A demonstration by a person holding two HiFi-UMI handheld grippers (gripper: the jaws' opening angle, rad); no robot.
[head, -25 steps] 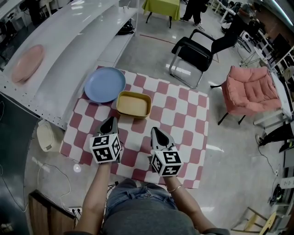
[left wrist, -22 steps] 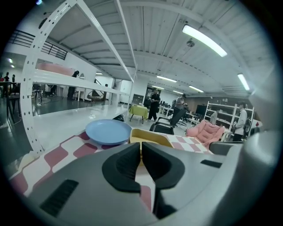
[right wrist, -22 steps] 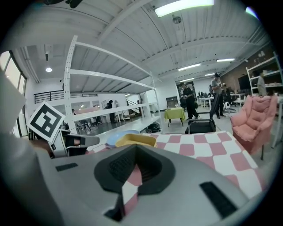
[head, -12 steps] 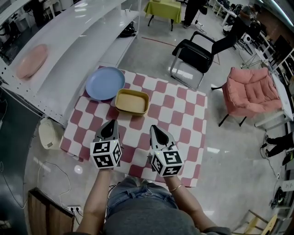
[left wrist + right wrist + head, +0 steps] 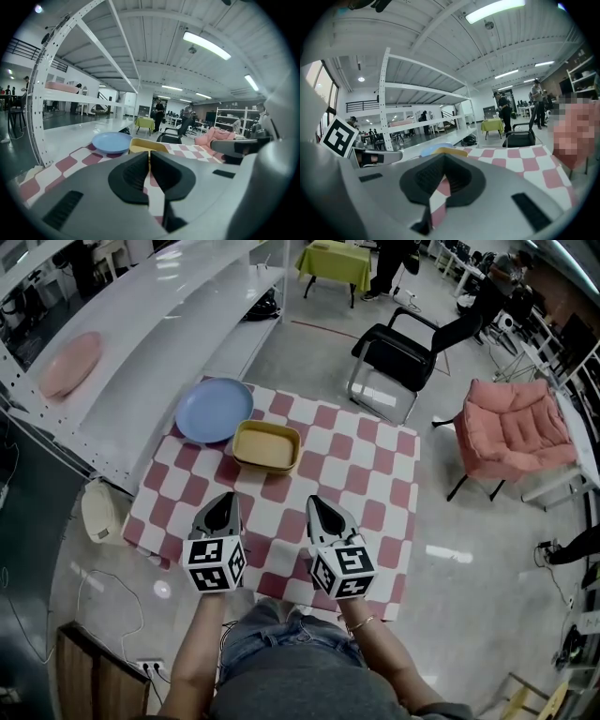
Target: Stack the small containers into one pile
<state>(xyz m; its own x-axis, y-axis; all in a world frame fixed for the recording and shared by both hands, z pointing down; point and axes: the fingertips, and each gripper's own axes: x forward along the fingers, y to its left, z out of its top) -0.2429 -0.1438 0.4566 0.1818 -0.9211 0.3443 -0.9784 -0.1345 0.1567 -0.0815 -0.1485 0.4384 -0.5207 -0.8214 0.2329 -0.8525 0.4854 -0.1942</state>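
Observation:
A yellow rectangular container sits on the red-and-white checked table, toward its far left. Touching its left side is a flat blue plate. No other small container shows. Both grippers hover over the near edge of the table, well short of the container. My left gripper is shut with nothing between its pads. The right gripper is also shut and empty. In the left gripper view the container and the plate lie straight ahead of the gripper. The right gripper view shows its gripper pointing along the table.
A white metal shelf rack runs along the table's left side, with a pink plate on it. Beyond the table stand a black chair and a pink armchair. A white round object lies on the floor at the left.
My left gripper has drawn back slightly toward the person. The right gripper has barely moved. The container and plate lie where they were.

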